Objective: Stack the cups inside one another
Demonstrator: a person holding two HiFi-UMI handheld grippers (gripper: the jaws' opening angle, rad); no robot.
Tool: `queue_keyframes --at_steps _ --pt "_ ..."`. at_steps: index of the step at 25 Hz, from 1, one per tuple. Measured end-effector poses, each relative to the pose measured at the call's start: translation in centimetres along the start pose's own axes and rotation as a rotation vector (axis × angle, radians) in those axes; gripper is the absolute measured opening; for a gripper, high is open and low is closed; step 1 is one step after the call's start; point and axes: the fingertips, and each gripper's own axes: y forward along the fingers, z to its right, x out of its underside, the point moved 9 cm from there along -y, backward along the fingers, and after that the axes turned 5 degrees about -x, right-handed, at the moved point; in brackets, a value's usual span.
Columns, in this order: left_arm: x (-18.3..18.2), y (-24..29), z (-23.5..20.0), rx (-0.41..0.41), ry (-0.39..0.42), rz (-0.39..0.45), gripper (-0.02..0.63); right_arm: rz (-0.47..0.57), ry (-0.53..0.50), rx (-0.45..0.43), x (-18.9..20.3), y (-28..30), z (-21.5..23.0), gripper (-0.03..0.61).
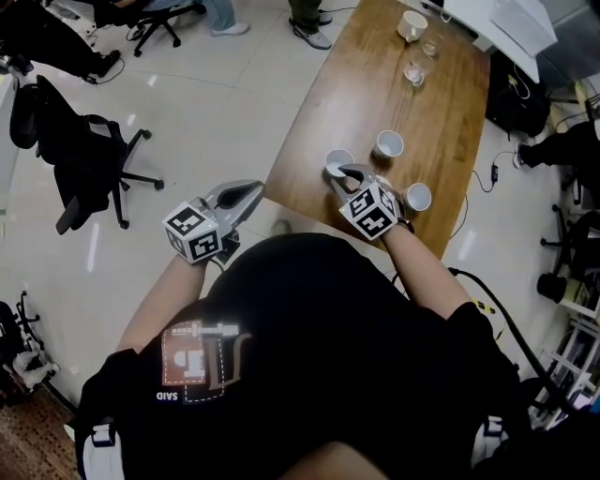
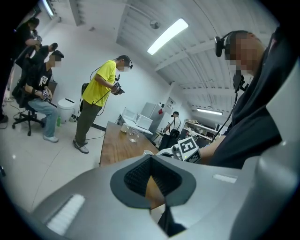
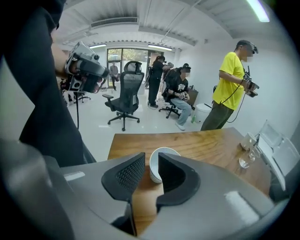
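Observation:
Three white cups stand near the close end of the wooden table (image 1: 375,89): one at the left (image 1: 336,159), one behind it (image 1: 388,143), one at the right (image 1: 418,197). My right gripper (image 1: 349,173) hangs over the left cup, pointing steeply down. In the right gripper view its jaws (image 3: 151,161) stand parted, with that cup (image 3: 154,164) showing in the gap just beyond them; the pads do not press on it. My left gripper (image 1: 251,192) is off the table's left corner, over the floor. Its fingertips (image 2: 151,161) meet with nothing between them.
Farther along the table are another white cup (image 1: 411,25) and two small glasses (image 1: 413,73). A black office chair (image 1: 80,159) stands on the floor to the left. A person in a yellow shirt (image 3: 229,89) stands by the table's far end; others sit behind.

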Motion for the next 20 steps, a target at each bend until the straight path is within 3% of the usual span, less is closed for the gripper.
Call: queue_keyframes --at_steps 10,14,20 --pt "0.5 -1.0 -1.0 -0.013 -0.017 -0.005 0.002 -0.18 -0.155 -0.015 1.1 3.4 -0.6 0.086" --pt "0.4 -0.8 -0.9 -0.012 -0.018 -0.01 0.002 -0.182 -0.167 -0.033 1.0 3.4 -0.3 0.029" --pt "-0.1 0.3 -0.4 0.012 -0.007 -0.001 0.002 -0.109 -0.115 -0.03 0.1 0.7 0.7 0.028"
